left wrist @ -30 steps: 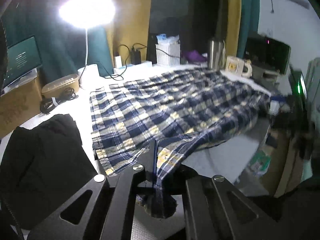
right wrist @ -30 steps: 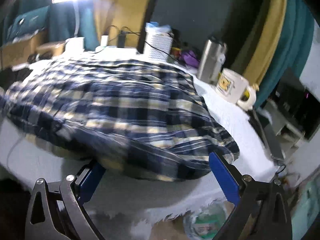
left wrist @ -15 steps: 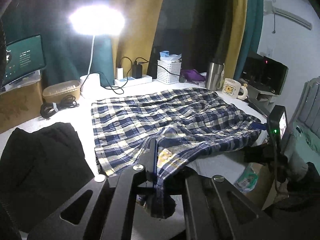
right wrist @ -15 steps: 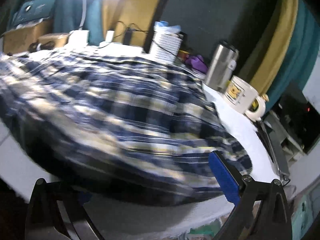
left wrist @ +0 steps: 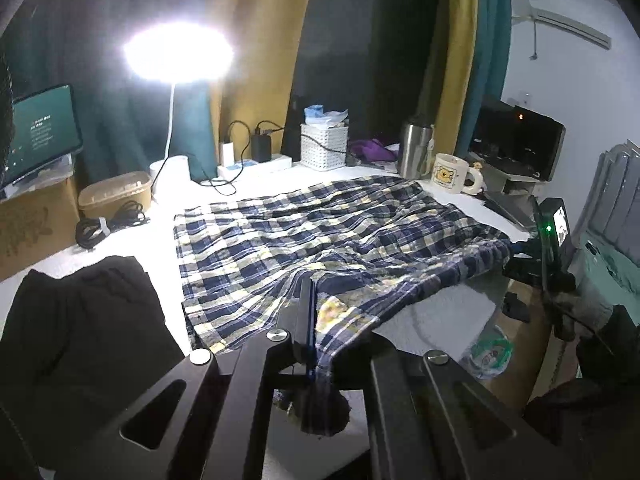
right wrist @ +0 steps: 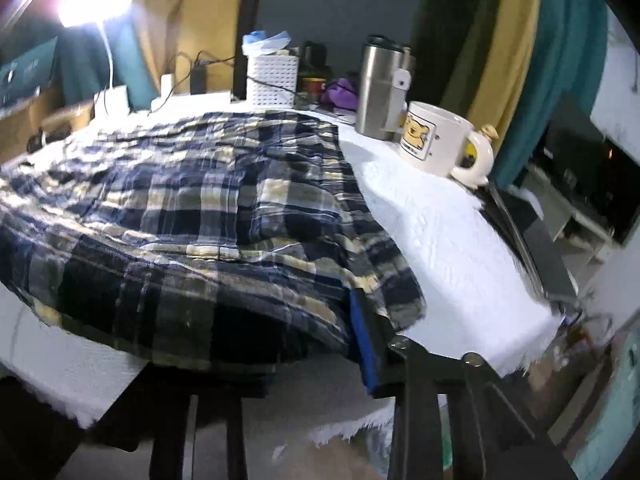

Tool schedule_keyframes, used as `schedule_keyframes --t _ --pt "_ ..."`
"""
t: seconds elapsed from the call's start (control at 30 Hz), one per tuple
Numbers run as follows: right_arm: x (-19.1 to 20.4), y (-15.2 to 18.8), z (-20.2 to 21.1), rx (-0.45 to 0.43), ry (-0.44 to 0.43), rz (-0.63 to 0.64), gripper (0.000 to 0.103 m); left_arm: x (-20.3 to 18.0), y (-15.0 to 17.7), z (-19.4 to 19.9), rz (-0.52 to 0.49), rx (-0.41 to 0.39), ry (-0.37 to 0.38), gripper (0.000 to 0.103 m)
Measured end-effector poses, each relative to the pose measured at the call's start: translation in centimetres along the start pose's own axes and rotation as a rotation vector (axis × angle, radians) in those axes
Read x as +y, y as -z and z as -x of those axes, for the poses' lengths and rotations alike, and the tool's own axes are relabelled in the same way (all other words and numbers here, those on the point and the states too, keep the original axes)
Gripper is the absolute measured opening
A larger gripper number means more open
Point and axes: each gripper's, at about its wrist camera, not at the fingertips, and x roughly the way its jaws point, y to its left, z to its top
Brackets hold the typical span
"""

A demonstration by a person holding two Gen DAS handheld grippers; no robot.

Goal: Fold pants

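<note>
Plaid pants (left wrist: 320,232) are being clamped by both the left gripper (left wrist: 310,320) and the just-closing right gripper (right wrist: 356,320) near the mug (right wrist: 432,136); lifting evenly should keep them taut.

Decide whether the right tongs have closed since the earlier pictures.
Yes. The right tongs have just been closing onto the pants hem; the mug stays put.

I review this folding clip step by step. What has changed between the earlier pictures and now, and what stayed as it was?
The right gripper moved in on the near edge of the plaid pants, and its jaws have just been closing, with the cloth now between them. The left gripper stayed shut on the other corner. The mug, the steel tumbler and the black garment kept their places.
</note>
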Motion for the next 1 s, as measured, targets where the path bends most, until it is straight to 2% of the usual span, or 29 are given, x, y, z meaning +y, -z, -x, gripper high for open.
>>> schedule_keyframes --t 0.03,0.13,0.57,1.0 --pt "-0.2 0.0 0.3 -0.002 0.001 -0.011 0.022 -0.2 -0.1 0.2 -0.007 -0.003 0.005 0.002" --pt "-0.3 -0.1 1.4 -0.018 0.01 -0.019 0.016 -0.8 -0.3 0.7 -0.029 -0.015 0.016 0.002" --pt "-1.0 -0.7 6.8 -0.093 0.02 -0.045 0.016 -1.8 -1.3 3.4 -0.088 -0.072 0.013 0.002" --pt "-1.5 -0.3 9.9 -0.12 0.028 -0.054 0.016 -2.3 -1.7 5.3 -0.127 -0.089 0.029 0.002"
